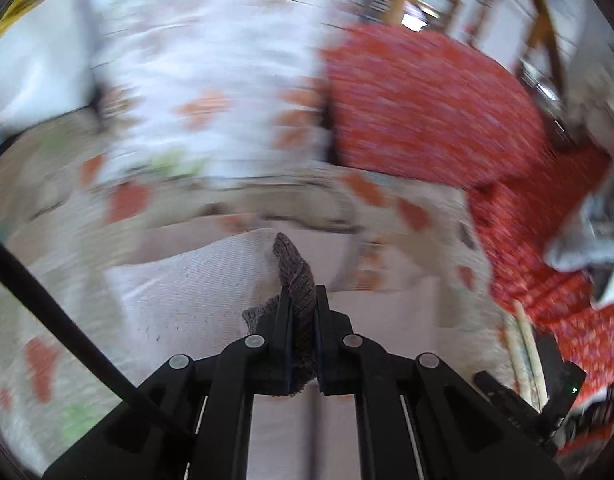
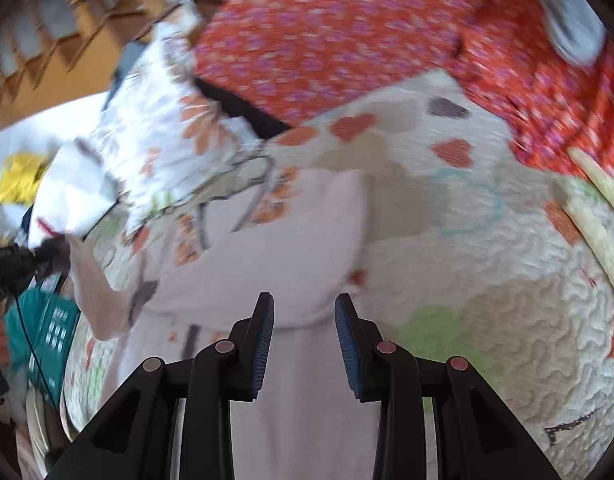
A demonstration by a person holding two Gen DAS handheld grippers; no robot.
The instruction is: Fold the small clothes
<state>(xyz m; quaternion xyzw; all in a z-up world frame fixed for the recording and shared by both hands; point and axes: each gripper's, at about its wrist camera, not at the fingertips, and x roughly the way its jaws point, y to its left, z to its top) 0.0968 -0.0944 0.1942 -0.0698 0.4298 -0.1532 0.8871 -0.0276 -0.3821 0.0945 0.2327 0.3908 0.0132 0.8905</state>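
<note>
One grey cuff (image 1: 297, 276) inside left claw (image 1: 303, 292)

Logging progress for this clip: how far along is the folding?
Nothing looks folded yet. In hand: the left gripper is shut on a grey knitted cuff. The right gripper is open and empty above the pale pink garment, which lies spread on the quilt. Folding remains.

Grey knit cloth (image 1: 297, 276), matt; quilted, seemingly cotton bedspread (image 2: 507, 280).

Quilted bedspread (image 2: 487, 280) with orange hearts, red floral pillow (image 2: 327, 32), white leaf-print pillow (image 1: 203, 92), teal basket (image 2: 53, 332)
</note>
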